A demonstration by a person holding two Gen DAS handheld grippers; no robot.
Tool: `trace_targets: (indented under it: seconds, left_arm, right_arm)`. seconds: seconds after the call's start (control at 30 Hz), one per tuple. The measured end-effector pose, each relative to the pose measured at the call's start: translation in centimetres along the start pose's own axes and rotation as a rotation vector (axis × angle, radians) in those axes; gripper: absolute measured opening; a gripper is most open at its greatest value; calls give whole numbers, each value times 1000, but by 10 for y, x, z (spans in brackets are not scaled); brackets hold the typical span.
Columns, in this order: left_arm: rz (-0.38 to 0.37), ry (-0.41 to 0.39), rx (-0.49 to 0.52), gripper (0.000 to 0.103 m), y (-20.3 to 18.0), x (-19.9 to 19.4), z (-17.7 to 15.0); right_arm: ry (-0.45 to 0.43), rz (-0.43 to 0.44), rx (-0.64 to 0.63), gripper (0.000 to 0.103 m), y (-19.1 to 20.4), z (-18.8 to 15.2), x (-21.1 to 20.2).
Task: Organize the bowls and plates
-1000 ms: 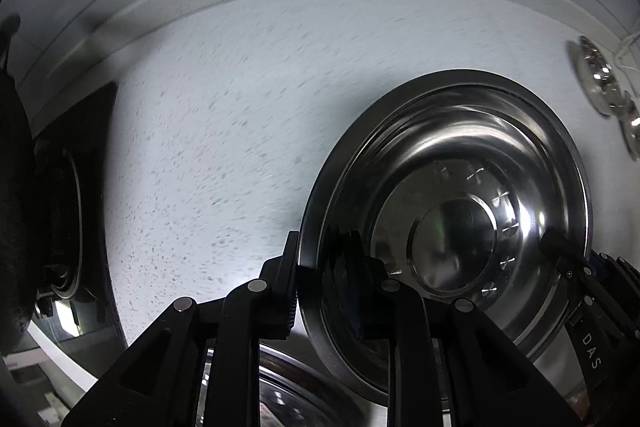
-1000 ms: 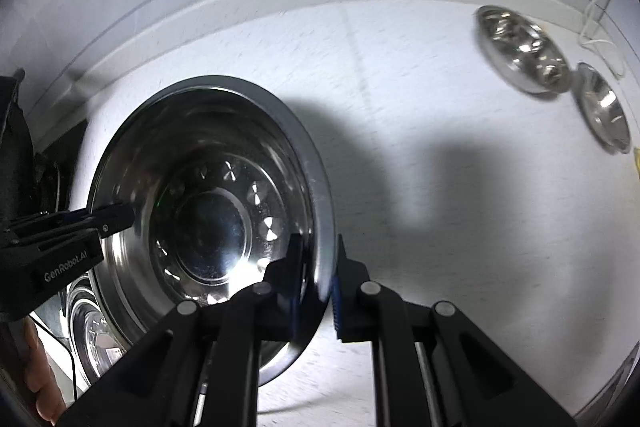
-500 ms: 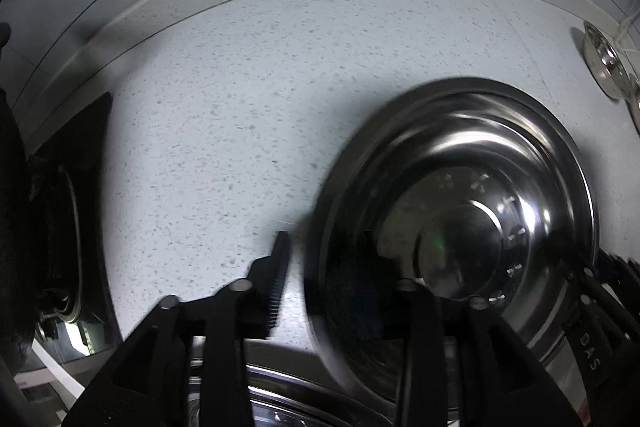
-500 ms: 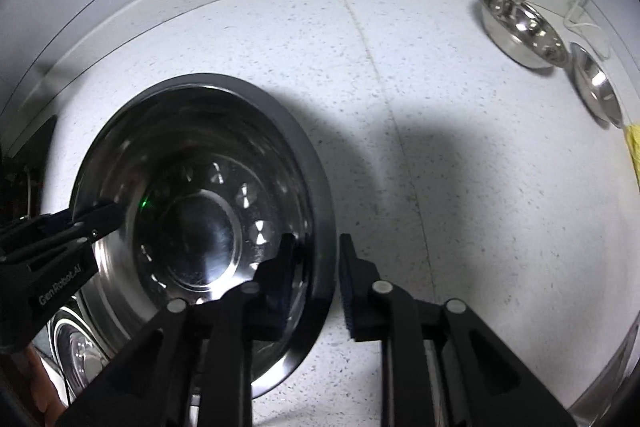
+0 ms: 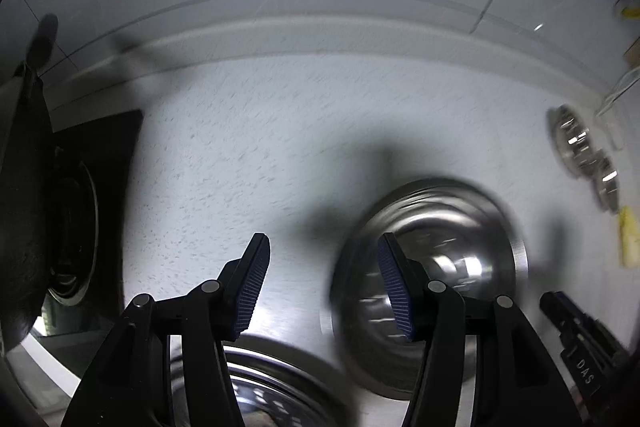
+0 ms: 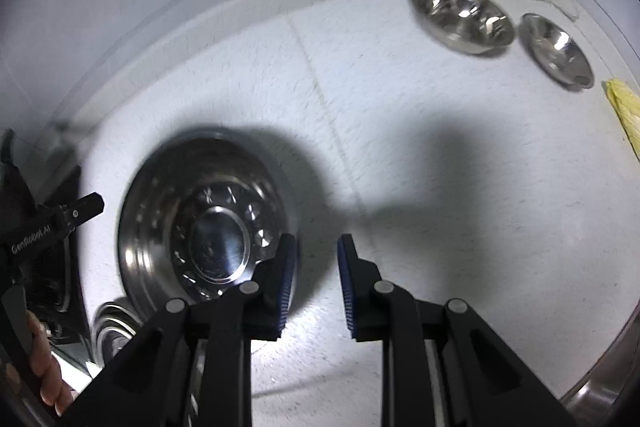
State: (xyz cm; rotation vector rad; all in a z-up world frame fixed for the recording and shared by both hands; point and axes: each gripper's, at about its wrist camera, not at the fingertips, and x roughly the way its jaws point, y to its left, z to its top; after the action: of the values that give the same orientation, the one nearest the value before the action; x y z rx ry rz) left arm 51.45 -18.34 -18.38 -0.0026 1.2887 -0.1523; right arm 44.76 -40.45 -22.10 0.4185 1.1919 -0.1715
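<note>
The big steel bowl (image 6: 208,227) sits on the white counter (image 6: 440,187), open side up. It is round, with no long side. My right gripper (image 6: 316,279) is open at its 3 o'clock. My left gripper (image 5: 320,287) is open too.

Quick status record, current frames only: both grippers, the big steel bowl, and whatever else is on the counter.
left gripper: open, fingers spread wide, nothing between them
right gripper: open, holding nothing
large steel bowl: on the white counter, free of both grippers, blurred in the left wrist view
small steel bowls: two, side by side at the far right, one nearer the wall, the other beside it
yellow item: right edge, cannot identify
other steel dish: partly seen below the left gripper
stove: dark, far left
</note>
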Motion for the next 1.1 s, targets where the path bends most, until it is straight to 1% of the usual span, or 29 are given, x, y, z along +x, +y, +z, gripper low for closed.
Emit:
trace_targets:
  seconds: [0.1,0.13,0.2,0.23,0.27,0.3,0.33,0.37,0.43,0.5,0.57,0.63,0.7,0.8,0.9,0.97,1.0,1.03,1.07,1.1]
  left_arm:
    - [-78,-18,4,50,-33,-21,12]
    - [-107,-18,27,52,-56,-28,20]
    - [-122,-13,71,58,-93,-31,33]
    - [-127,-10,95,58,-117,-30,41]
    - [-135,-4,123,58,-144,-26,50]
    - [-135,-1,142,58,-165,-22,56]
    - [-127,12,173,58,-195,-12,65]
    - [-118,21,190,58,-212,-2,70]
    - [-99,51,219,58,-252,22,81]
    - [-82,82,225,58,-278,44,87]
    - [-63,115,220,58,-301,68,95]
    - [-41,128,216,58,-313,85,103]
    - [-12,139,220,58,-327,101,108]
    - [21,150,229,58,-339,119,114]
    - [33,171,221,58,-346,136,118]
    - [23,194,202,58,-349,147,121]
    - [5,206,185,58,-349,151,123]
    - [-7,213,176,56,-347,153,123]
    - [-17,226,171,50,-347,158,123]
    - [-27,249,182,25,-349,163,122]
  right_arm:
    - [-58,22,30,21,-30,20,-27]
    - [-85,16,40,21,-46,33,-35]
    - [-115,0,69,21,-77,60,-43]
    - [-125,-4,98,21,-97,76,-45]
    - [-134,-3,126,21,-116,90,-45]
    - [-140,-6,147,21,-132,96,-46]
    - [-142,-10,167,21,-147,104,-44]
    - [-144,-8,193,21,-166,115,-40]
    - [-137,8,213,21,-189,127,-33]
    - [-107,40,233,21,-205,140,-16]
    - [-83,95,254,21,-215,149,-3]
    - [-67,140,263,21,-216,156,10]
    - [-50,144,275,21,-215,160,23]
    - [-28,171,323,21,-222,164,45]
    - [-6,186,362,21,-224,169,63]
    - [-1,165,362,21,-223,173,71]
    - [0,154,356,21,-222,175,75]
    - [-1,147,348,20,-221,176,77]
    - [-5,141,340,18,-218,176,79]
    - [-11,137,330,15,-216,176,79]
